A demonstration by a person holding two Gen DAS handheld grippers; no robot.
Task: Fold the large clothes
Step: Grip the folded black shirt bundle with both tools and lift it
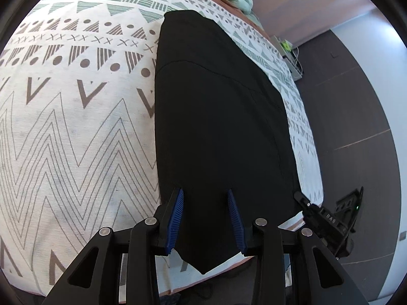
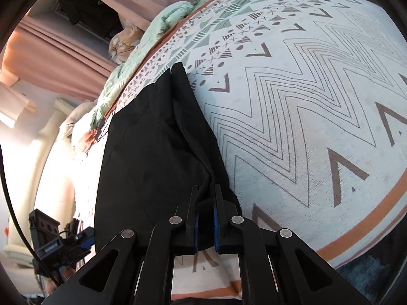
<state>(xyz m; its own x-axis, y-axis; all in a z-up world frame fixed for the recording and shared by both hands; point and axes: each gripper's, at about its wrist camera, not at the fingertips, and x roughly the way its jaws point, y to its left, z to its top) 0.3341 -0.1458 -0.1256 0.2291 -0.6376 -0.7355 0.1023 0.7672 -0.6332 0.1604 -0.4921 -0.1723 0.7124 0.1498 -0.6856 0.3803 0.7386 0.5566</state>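
Observation:
A black garment lies stretched lengthwise on a patterned bedspread. My left gripper is open over the garment's near end, its blue pads apart on either side of the cloth, not pinching it. In the right wrist view the same garment runs away from me, with a raised fold along its right edge. My right gripper is shut on that near edge of the garment. The other gripper shows at the right edge of the left wrist view and at the lower left of the right wrist view.
The white bedspread with zigzags and triangles covers the bed. A mint-green quilt is bunched at the far end. Dark floor lies beside the bed, with a small device on it. Pink curtains hang at the left.

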